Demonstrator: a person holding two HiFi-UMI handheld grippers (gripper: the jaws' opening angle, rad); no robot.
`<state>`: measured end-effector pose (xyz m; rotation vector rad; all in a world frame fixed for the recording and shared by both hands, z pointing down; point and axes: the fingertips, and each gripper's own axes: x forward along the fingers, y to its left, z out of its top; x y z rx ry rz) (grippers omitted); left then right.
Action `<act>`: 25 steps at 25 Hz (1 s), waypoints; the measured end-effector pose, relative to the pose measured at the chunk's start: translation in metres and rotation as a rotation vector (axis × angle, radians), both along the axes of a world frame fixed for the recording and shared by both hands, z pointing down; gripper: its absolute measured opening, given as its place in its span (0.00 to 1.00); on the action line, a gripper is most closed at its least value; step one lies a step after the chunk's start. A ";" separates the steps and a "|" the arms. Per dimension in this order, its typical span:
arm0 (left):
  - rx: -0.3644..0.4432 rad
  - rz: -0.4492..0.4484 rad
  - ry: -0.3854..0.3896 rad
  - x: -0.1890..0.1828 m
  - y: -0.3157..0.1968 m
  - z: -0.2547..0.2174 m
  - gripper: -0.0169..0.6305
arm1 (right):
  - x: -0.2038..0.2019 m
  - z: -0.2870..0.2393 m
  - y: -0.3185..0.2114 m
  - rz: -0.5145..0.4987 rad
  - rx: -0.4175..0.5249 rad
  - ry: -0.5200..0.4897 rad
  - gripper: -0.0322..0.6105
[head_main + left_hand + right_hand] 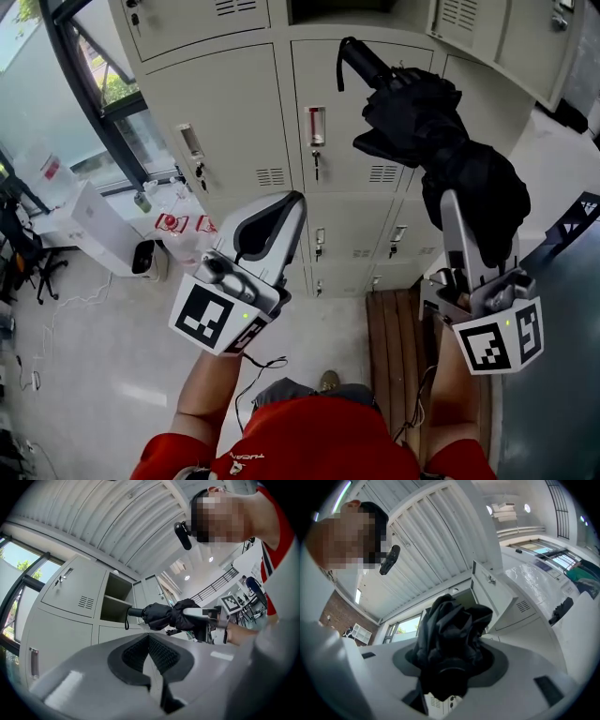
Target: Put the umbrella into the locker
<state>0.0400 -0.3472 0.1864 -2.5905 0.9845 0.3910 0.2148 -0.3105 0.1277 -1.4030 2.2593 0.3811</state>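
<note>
A folded black umbrella [441, 131] is raised in front of the grey lockers, its handle end [354, 54] pointing up toward an open top compartment [337, 9]. My right gripper [461, 204] is shut on the umbrella's bunched fabric [450, 634], which fills the space between the jaws of the right gripper [451, 654]. The open compartment [461, 594] and its swung-out door [490, 585] lie just beyond. My left gripper [292, 202] hangs lower left of the umbrella, shut with nothing in it. From the left gripper [150, 640], the umbrella [161, 616] shows beside the open compartment [115, 599].
Closed locker doors [220, 112] with keys and vents cover the wall. A wooden bench [398, 323] stands at the lockers' foot on the right. A white box [94, 225] and red-and-white bags [183, 223] sit on the floor at left, near a window frame [84, 84].
</note>
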 end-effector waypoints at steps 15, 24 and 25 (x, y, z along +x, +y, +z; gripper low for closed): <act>0.018 0.074 -0.005 0.002 -0.062 -0.023 0.04 | -0.025 -0.078 -0.099 0.067 0.013 0.058 0.41; 0.023 0.094 0.001 -0.018 -0.073 -0.019 0.04 | -0.043 -0.124 -0.176 0.079 -0.075 0.039 0.41; 0.023 0.094 0.003 -0.020 -0.073 -0.018 0.04 | -0.044 -0.128 -0.187 0.092 -0.093 0.046 0.41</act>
